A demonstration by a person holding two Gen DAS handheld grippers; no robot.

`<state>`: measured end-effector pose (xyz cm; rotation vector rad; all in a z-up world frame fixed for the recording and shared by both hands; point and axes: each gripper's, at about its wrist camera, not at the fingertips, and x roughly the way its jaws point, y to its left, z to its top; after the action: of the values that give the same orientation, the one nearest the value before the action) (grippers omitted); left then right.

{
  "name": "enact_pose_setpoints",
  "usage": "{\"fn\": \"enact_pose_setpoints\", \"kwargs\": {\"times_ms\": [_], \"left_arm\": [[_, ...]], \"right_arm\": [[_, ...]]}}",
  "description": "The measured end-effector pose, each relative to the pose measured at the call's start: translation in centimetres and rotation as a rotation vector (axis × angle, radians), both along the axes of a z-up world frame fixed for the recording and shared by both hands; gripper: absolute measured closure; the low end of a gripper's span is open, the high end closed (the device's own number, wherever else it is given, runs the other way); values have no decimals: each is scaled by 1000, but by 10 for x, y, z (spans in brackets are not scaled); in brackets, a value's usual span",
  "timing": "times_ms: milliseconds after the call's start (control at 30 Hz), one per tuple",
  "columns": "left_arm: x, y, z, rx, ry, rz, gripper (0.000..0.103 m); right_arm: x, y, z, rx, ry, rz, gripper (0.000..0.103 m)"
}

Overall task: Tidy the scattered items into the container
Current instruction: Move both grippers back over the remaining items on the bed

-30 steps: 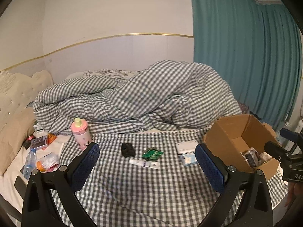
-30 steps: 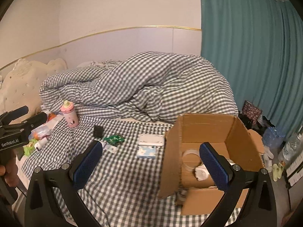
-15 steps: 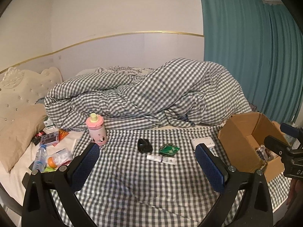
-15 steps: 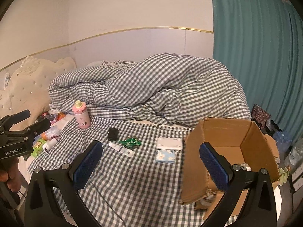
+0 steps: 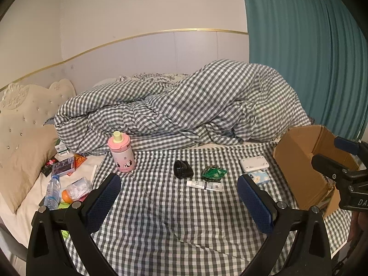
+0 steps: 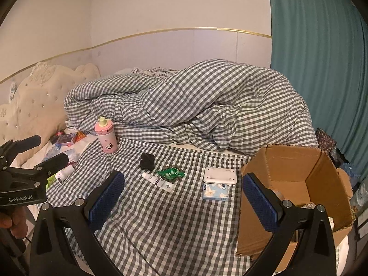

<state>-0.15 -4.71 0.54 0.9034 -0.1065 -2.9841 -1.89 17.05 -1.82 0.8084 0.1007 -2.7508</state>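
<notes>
Here: left gripper wide, empty | right gripper wide, empty | only right view shows inside cardboard box

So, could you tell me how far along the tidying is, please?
A few items already lie in the cardboard box. Nothing is in hand: both the left gripper and right gripper are open. The pink bottle, black object, green packet, tube and white case remain out.
</notes>
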Motion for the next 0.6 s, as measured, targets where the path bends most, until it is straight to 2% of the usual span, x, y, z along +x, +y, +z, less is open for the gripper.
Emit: {"fn": "enact_pose_setpoints", "kwargs": {"times_ms": [167, 600], "left_arm": [[-13, -1, -10, 4, -23, 6, 0], [-68, -11, -63, 62, -120, 15, 0]], "right_arm": [[-15, 1, -16, 3, -40, -5, 0], [-65, 10, -56, 15, -127, -35, 0]]}}
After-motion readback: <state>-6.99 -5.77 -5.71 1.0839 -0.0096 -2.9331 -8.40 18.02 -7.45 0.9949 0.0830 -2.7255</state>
